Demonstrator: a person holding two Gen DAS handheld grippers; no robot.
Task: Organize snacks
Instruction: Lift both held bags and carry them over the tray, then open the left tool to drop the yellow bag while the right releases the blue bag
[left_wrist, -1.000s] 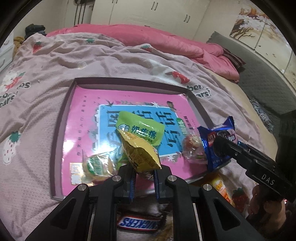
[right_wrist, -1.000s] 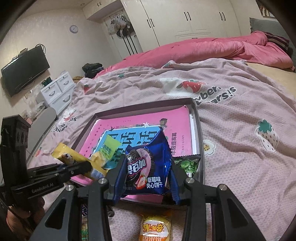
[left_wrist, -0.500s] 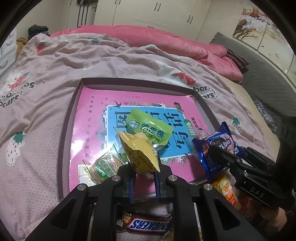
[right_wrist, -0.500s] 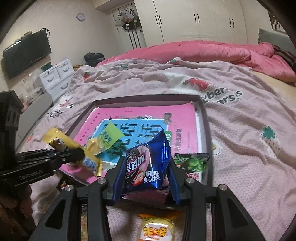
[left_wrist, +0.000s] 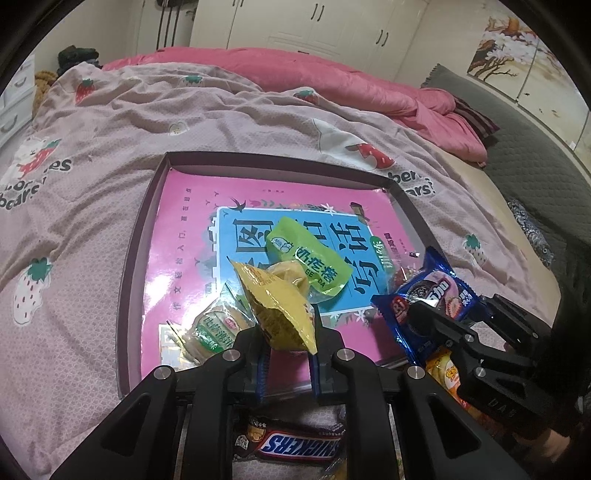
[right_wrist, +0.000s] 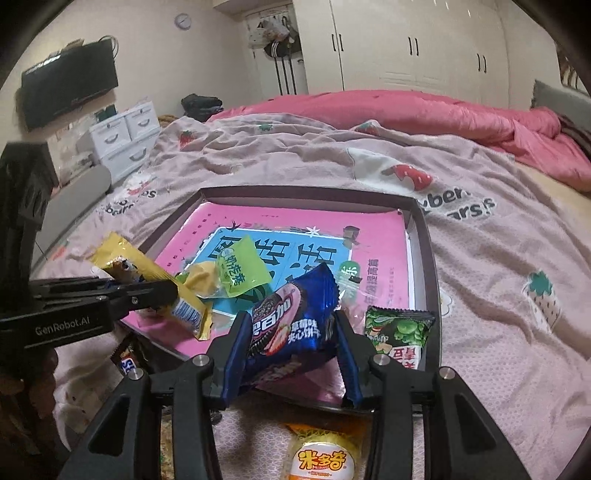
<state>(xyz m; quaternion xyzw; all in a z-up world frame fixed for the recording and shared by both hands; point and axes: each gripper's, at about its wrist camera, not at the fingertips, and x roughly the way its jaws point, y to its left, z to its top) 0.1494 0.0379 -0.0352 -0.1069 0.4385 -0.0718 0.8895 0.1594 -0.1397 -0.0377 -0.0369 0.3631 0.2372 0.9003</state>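
tongs: left (left_wrist: 287, 345) clamps yellow packet (left_wrist: 277, 308) | right (right_wrist: 291, 347) clamps blue biscuit pack (right_wrist: 291, 325) | both nearer tray (left_wrist: 127, 280) than before

The bed (left_wrist: 110, 206) is covered with a pink-grey strawberry blanket (right_wrist: 498, 266). Directly on it lie a shallow dark tray (left_wrist: 127, 280), a Snickers bar (left_wrist: 295, 445), an orange snack packet (right_wrist: 323, 458) and a rumpled pink quilt (left_wrist: 332, 79) farther back.
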